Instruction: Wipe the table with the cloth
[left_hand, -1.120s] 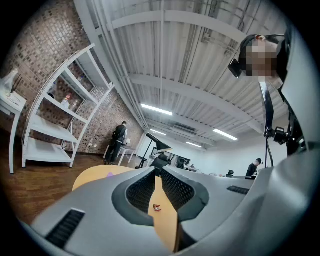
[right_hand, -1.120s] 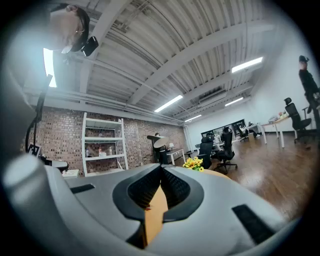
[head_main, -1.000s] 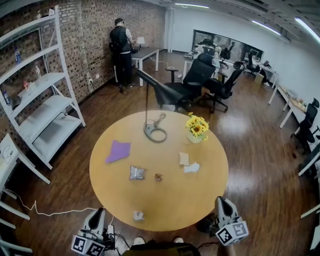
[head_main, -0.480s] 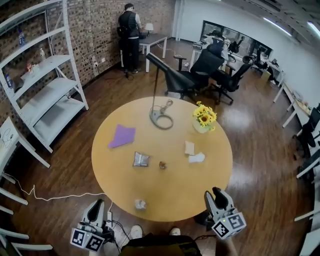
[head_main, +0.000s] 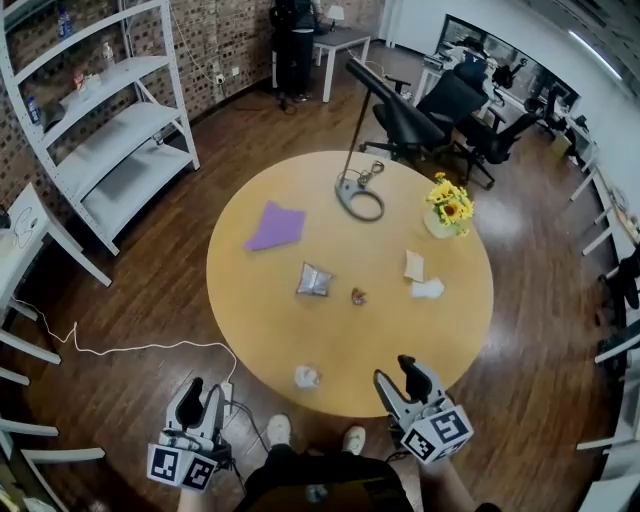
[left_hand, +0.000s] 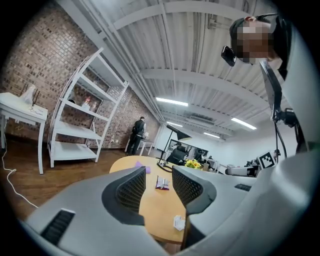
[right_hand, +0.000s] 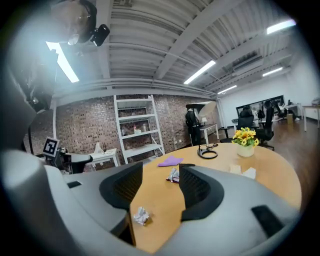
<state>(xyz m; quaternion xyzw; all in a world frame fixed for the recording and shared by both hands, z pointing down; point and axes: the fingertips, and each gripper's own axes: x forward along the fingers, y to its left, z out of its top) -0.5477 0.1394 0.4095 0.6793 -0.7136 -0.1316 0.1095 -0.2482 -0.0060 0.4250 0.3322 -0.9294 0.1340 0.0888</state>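
The purple cloth (head_main: 275, 227) lies flat on the round wooden table (head_main: 350, 340), at its far left. It also shows in the left gripper view, cloth (left_hand: 142, 167), and the right gripper view, cloth (right_hand: 170, 161). My left gripper (head_main: 203, 395) hangs over the floor just off the table's near-left edge. Its jaws have just been opening and stand open with nothing between them (left_hand: 159, 186). My right gripper (head_main: 396, 375) reaches over the near edge. Its jaws have also just been opening and are empty (right_hand: 157, 192). Both are far from the cloth.
On the table lie a silver wrapper (head_main: 314, 280), a small brown scrap (head_main: 358, 296), a crumpled white paper (head_main: 307, 377) near the front edge, two white papers (head_main: 420, 277), a vase of sunflowers (head_main: 448, 213) and a lamp base (head_main: 360, 197). White shelving (head_main: 110, 130) stands at the left.
Both grippers have come forward toward the table's near edge, the right one now over it. Both pairs of jaws have spread apart. The head view has tilted down.
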